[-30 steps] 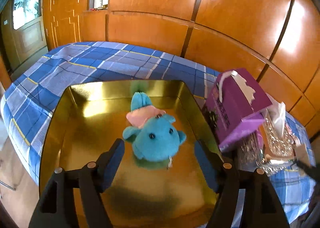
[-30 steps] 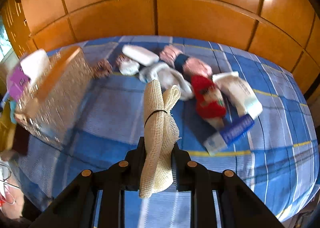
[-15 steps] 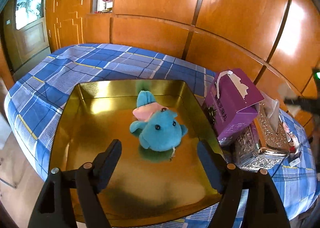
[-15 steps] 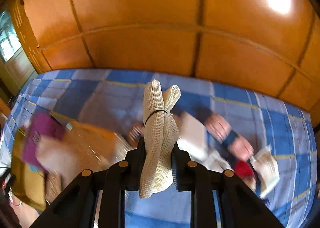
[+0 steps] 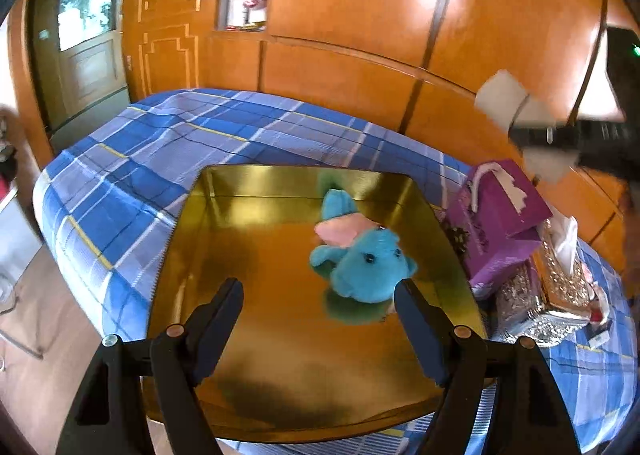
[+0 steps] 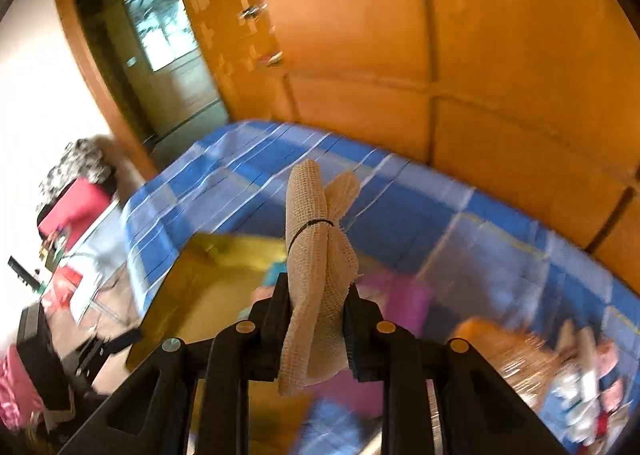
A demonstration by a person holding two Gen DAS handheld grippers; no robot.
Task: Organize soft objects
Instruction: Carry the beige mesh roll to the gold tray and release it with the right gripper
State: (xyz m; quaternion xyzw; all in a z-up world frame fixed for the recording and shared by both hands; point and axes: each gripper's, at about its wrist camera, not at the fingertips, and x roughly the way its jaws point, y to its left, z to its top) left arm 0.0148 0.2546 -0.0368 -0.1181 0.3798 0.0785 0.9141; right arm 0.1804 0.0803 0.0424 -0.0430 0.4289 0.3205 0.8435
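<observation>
Left wrist view: the left gripper (image 5: 318,297) hangs above a gold tray (image 5: 188,215) on a blue plaid cloth (image 5: 168,135), its jaws spread wide with nothing between them. A blue plush toy (image 5: 366,263) with a pink patch lies inside the tray, near its right wall. A purple tissue box (image 5: 500,219) stands just beside the tray, with a glittery box (image 5: 560,291) next to it. Right wrist view, partly blurred: the right gripper (image 6: 316,295) pinches a cream mesh bundle (image 6: 316,263) tied with a black band, held above the tray's near edge.
</observation>
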